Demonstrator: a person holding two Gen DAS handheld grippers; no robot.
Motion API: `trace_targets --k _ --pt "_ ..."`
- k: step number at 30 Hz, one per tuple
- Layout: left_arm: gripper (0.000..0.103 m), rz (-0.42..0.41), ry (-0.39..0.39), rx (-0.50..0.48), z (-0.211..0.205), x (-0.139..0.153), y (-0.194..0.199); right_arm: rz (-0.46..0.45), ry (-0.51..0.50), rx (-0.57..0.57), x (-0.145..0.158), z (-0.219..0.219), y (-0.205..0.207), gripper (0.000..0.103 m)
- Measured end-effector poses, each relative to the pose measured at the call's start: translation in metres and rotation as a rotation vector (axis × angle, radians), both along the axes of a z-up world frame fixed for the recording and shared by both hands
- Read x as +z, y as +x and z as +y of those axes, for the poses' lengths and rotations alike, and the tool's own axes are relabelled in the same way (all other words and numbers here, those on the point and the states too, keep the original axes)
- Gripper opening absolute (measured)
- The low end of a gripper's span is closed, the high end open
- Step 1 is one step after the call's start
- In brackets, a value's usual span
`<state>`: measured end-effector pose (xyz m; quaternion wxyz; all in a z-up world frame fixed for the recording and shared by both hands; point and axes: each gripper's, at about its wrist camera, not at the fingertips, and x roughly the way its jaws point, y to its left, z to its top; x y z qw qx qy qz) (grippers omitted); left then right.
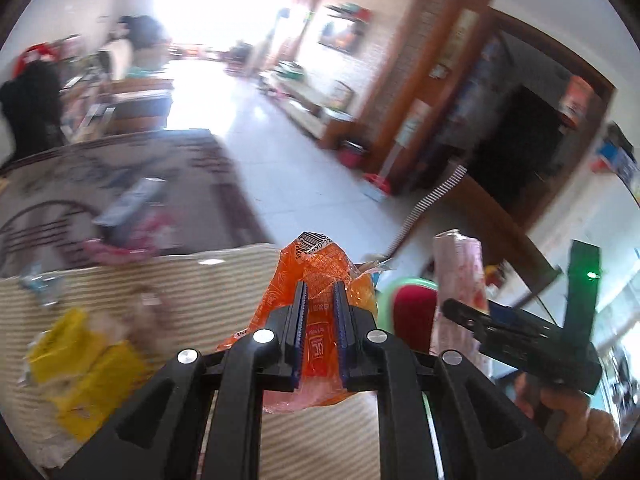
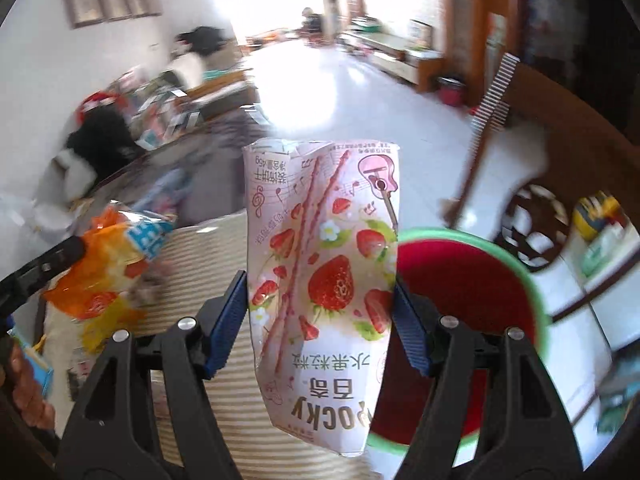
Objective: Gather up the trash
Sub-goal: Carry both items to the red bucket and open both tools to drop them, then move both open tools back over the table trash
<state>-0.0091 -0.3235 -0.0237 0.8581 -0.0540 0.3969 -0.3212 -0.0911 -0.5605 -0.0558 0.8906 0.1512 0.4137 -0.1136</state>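
Note:
In the left wrist view my left gripper [image 1: 320, 312] is shut on a crumpled orange snack wrapper [image 1: 312, 268], held above a striped mat [image 1: 180, 292]. In the right wrist view my right gripper [image 2: 320, 316] is shut on a pink strawberry Pocky box [image 2: 320, 264], its pads pressing on both sides of the box. A red bin with a green rim [image 2: 440, 234] stands just right of and below the box. The same bin rim [image 1: 384, 292] shows between the wrapper and the Pocky box [image 1: 460, 272]. At the left edge of the right wrist view are the orange wrapper [image 2: 100, 276] and the left gripper [image 2: 60, 256].
Yellow wrappers [image 1: 80, 368] and other scraps lie on the mat at the left. A carved wooden chair [image 2: 536, 224] stands right of the bin. A person's hand [image 1: 560, 404] holds the right gripper. White tiled floor [image 1: 280, 168] stretches beyond, with furniture along both walls.

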Motion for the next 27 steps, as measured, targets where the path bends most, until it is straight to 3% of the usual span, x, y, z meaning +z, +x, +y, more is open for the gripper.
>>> trace_targets --k 7,11,16,18,20,23,27 --pt "0.011 0.055 -0.01 -0.207 -0.087 -0.013 -0.022 0.07 0.031 -0.157 -0.025 -0.056 -0.038 0.07" --pt "0.011 0.109 -0.014 -0.289 -0.123 -0.029 -0.029 0.059 -0.01 -0.229 -0.022 -0.07 -0.049 0.089" --pt "0.012 0.115 0.032 -0.364 -0.16 -0.045 -0.034 0.044 -0.08 -0.311 -0.011 -0.083 -0.069 0.092" --pt "0.026 0.11 0.041 -0.367 -0.165 -0.048 -0.034 0.037 -0.092 -0.328 -0.007 -0.084 -0.075 0.094" --pt "0.054 0.1 0.042 -0.365 -0.165 -0.049 -0.033 0.036 -0.103 -0.337 -0.006 -0.084 -0.077 0.096" --pt "0.07 0.061 0.038 -0.355 -0.158 -0.042 -0.036 0.036 -0.105 -0.329 -0.005 -0.081 -0.075 0.096" --pt "0.08 -0.039 0.076 -0.277 -0.137 -0.03 -0.037 0.031 -0.109 -0.299 -0.002 -0.068 -0.063 0.097"
